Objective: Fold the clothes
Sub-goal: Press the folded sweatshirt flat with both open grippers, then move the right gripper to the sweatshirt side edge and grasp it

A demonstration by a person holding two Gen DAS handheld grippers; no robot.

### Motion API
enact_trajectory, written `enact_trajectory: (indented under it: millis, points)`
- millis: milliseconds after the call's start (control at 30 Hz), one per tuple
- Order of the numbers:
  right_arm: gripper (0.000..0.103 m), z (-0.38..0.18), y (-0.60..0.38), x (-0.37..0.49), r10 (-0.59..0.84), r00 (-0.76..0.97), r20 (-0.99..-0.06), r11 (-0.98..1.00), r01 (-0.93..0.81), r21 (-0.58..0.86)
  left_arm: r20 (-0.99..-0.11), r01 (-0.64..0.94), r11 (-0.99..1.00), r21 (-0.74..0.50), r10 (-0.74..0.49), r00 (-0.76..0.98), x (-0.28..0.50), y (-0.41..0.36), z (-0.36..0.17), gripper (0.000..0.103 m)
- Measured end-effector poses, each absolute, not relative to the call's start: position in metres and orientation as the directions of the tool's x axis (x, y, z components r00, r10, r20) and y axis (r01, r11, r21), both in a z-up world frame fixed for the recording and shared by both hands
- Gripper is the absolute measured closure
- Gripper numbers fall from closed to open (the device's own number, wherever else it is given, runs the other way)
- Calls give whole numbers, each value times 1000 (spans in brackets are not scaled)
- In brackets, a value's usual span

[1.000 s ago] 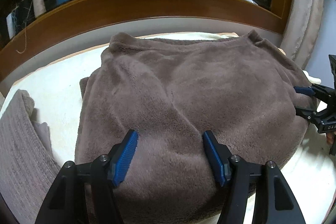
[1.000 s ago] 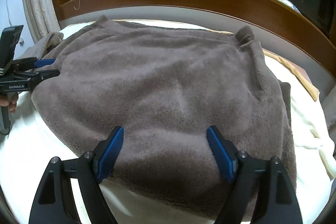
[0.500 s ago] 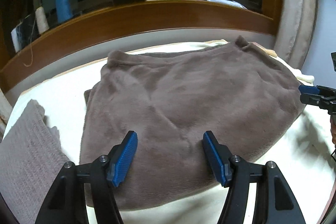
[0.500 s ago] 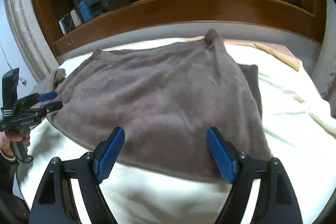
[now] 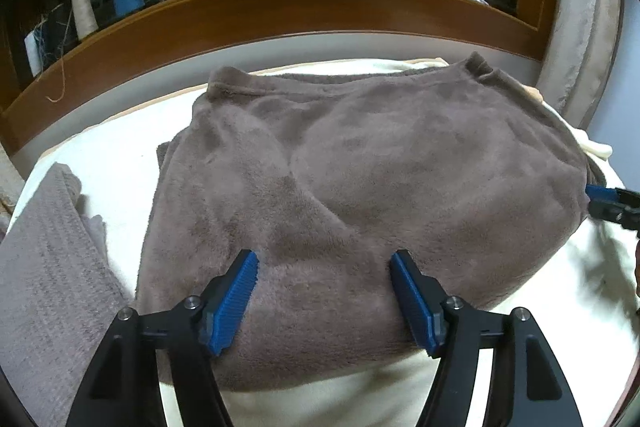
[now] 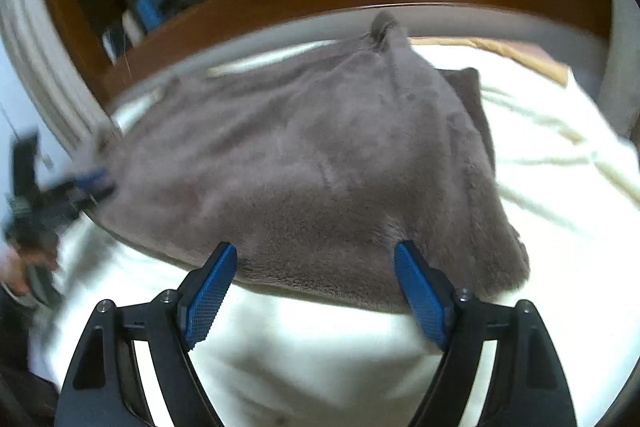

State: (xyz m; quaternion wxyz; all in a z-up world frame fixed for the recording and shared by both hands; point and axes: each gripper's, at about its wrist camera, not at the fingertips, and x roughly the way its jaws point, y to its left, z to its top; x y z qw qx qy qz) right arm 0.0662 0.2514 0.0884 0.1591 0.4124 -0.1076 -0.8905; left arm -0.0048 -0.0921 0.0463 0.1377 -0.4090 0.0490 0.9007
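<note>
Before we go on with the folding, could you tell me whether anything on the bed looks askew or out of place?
The brown fleece garment lies folded but not square: a darker layer sticks out past one side edge. Otherwise nothing stands out; both the left gripper and right gripper are open and empty.

The left wrist view is sharp and softly lit, bowing straight lines toward dark, vignetted corners. The right wrist view is smeared by motion blur, worst at its left edge, and the cream bedsheet [image 6: 320,355] below the blue fingertips [image 6: 210,293] glares nearly white.
</note>
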Motion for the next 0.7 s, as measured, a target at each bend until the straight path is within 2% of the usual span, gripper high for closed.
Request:
enact_trajectory:
  millis: [133, 367, 700]
  points:
    - [19, 107, 285, 76, -376, -667, -643, -910, 137, 391, -726, -333, -942, -53, 265, -634, 4, -76, 63, 32]
    - [19, 106, 313, 64, -302, -678, -670, -932, 61, 358, -737, -460, -882, -102, 378, -560, 5, -16, 65, 32]
    - [19, 85, 336, 32, -327, -653, -683, -909, 18, 417, -765, -462, -878, -127, 383, -518, -12, 14, 46, 32]
